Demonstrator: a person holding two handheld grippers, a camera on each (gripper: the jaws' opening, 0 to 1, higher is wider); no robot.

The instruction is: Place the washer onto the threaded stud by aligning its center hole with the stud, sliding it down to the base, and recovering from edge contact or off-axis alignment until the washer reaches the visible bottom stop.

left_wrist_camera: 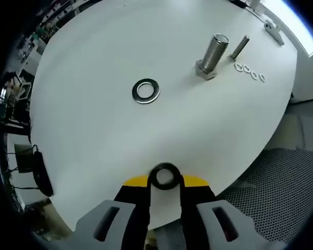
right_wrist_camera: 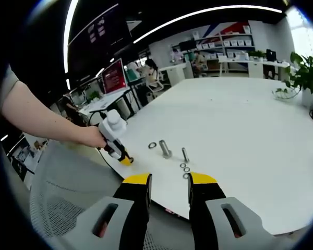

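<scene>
A washer [left_wrist_camera: 165, 176] sat clenched edge-on in the left gripper [left_wrist_camera: 166, 194], likely for threading. The threaded stud [left_wrist_camera: 213, 55] stood well ahead, a loose washer [left_wrist_camera: 145, 90] between. The right gripper [right_wrist_camera: 169, 183] hung released, idle.

The yellow-tipped black left gripper [left_wrist_camera: 165, 179] has its jaws nearly together; the matching right gripper [right_wrist_camera: 169, 179] has jaws parted, nothing between. A bare forearm [right_wrist_camera: 41, 122] extends to the left gripper.
</scene>
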